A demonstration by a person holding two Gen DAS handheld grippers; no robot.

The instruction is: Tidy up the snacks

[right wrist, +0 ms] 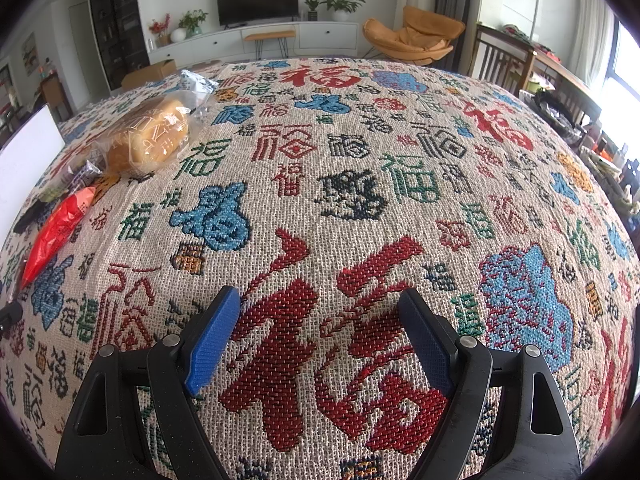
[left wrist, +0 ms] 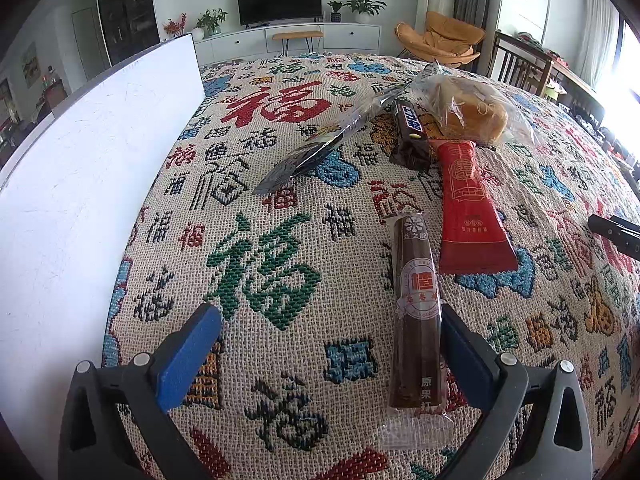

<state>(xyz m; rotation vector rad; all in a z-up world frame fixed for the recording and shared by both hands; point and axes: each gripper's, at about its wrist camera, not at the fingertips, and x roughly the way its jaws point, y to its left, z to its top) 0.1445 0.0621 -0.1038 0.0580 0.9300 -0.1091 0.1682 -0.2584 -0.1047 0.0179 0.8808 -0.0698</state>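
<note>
Hovering low over the woven tablecloth (left wrist: 280, 168) patterned with red, green, blue and black Chinese characters, the left gripper (left wrist: 330, 344) has its blue-padded jaws spread wide and grasps nothing. Its right pad lies just beside a long brown snack roll in clear wrap (left wrist: 418, 312), whose lower half sits inside the gap; the roll carries a white flower mark, a round seal with a red square, and the characters 原果 near its end. Beyond it lie a red flat snack packet (left wrist: 470, 216) with gold print too small to read, a dark brown chocolate bar (left wrist: 408, 136) with white-and-blue lettering, a silvery dark foil packet (left wrist: 320, 148), and a bun in a clear plastic bag (left wrist: 472, 112). A white box wall (left wrist: 80, 184) stands along the left.

The right gripper (right wrist: 320, 340) is likewise released, jaws wide apart over a large red 福 woven into the cloth, well apart from the snacks, which sit far to its left.
</note>
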